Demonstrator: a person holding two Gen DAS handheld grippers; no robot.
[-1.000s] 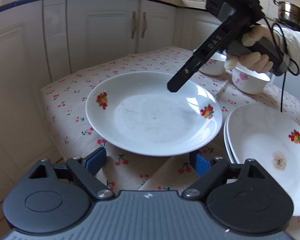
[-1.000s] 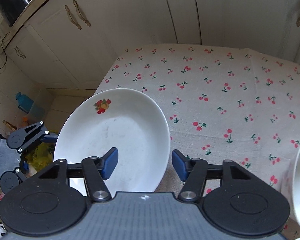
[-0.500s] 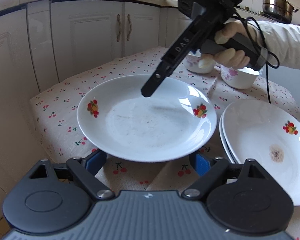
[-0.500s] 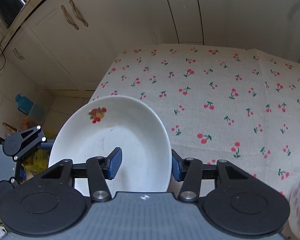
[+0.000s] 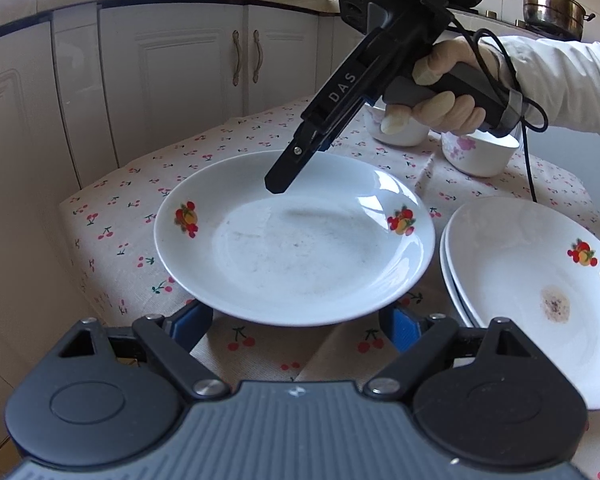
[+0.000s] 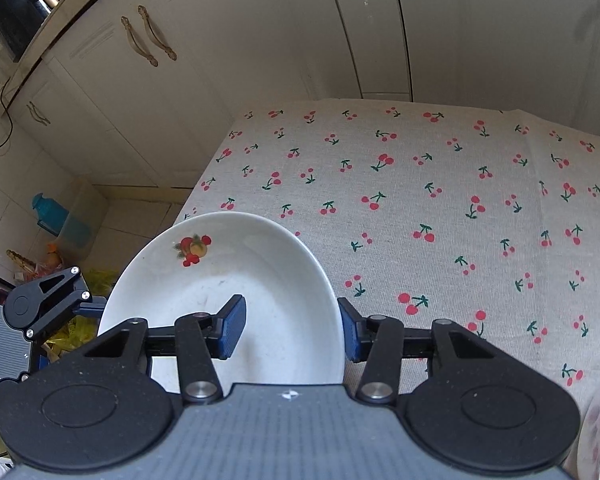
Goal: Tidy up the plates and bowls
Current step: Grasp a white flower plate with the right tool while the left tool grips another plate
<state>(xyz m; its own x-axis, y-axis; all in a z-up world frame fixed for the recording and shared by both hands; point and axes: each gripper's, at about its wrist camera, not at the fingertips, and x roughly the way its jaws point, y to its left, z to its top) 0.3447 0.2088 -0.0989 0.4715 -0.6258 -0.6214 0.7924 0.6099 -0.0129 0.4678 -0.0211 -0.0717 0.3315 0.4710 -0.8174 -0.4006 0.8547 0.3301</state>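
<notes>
Plate (image 5: pixel 296 248): white, fruit decals on the rim; centre of the left wrist view, lower left-centre of the right wrist view (image 6: pixel 224 300); lying on the cherry-print tablecloth (image 6: pixel 440 208).
Left gripper (image 5: pixel 296 320): bottom of its own view; blue pads spread wide, one at each side of the plate's near edge, gripping nothing.
Right gripper (image 6: pixel 290 328): fingers parted, straddling the plate's rim, one pad over the plate's basin, the other outside it; whether the pads touch the rim cannot be told. In the left wrist view it slants down from upper right, held by a gloved hand (image 5: pixel 444 96).
Plate stack (image 5: pixel 532 292): right edge, left wrist view; top plate bears a brown stain.
Bowls (image 5: pixel 480 152): two, upper right, behind the hand.
</notes>
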